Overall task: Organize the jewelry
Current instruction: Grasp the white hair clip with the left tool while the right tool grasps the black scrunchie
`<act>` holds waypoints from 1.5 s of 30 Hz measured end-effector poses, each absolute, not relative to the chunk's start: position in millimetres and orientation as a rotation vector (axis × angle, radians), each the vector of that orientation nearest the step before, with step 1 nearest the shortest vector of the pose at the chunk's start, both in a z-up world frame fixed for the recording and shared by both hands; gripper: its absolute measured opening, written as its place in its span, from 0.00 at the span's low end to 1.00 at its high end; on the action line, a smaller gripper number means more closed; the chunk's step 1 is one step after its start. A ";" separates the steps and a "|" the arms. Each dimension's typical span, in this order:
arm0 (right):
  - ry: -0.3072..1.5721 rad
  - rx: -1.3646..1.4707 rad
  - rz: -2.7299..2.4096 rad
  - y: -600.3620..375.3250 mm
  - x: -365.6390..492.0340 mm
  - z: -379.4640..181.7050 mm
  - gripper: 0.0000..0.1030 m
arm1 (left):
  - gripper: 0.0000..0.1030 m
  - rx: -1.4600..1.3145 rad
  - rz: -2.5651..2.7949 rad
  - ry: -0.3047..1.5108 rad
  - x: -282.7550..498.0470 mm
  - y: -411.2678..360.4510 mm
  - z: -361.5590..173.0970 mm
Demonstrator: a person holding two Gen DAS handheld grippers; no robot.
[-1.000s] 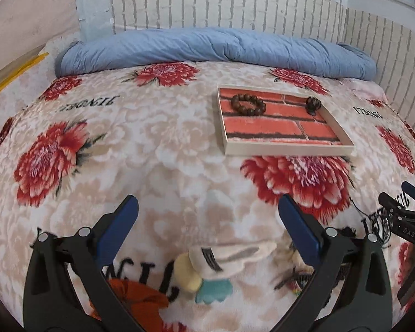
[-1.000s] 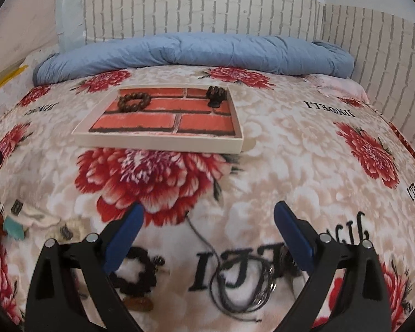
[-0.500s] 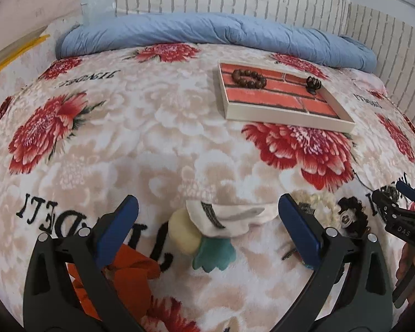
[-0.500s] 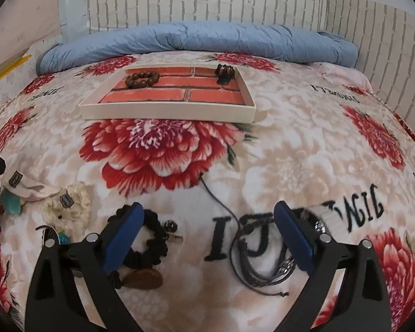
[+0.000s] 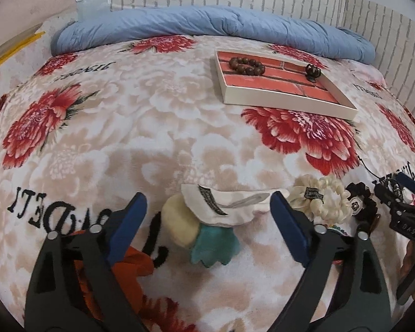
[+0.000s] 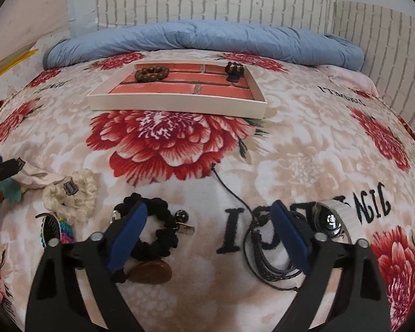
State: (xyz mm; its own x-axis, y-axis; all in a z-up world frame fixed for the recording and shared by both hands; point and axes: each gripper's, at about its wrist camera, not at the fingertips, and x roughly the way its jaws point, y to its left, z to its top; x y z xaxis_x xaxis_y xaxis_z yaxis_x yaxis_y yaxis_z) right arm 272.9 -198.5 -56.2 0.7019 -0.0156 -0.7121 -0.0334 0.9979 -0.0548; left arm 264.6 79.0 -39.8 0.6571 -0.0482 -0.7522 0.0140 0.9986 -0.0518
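Both claws have dropped closer to the flower-print bed blanket [image 6: 304, 149], the left claw [image 5: 207, 215] wide over a white fabric hair clip [image 5: 229, 207], the right claw [image 6: 209, 229] wide between a black scrunchie [image 6: 157, 232] and black cord necklace [image 6: 265, 265], with the brick-patterned tray [image 6: 177, 105] beyond.

Bare blanket [image 6: 304, 144] before the tray [image 6: 177, 105]; black scrunchie [image 6: 155, 232] and cords [image 6: 271, 265] crowd nearer.
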 end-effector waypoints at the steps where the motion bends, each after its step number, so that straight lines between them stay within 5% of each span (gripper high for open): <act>1: 0.801 -0.061 0.017 -198.3 273.9 -57.2 0.79 | 0.82 -0.044 -0.039 0.854 265.2 78.3 -39.8; 31: 0.921 -0.037 0.079 -191.5 287.7 -82.9 0.41 | 0.74 0.004 -0.029 0.914 271.0 75.3 -67.4; 36: 0.915 -0.041 0.104 -188.4 286.4 -82.7 0.27 | 0.69 0.000 -0.025 0.922 267.6 78.5 -70.2; 45: 0.909 -0.020 0.117 -191.5 285.5 -81.8 0.24 | 0.56 -0.030 -0.015 0.911 269.2 88.3 -69.8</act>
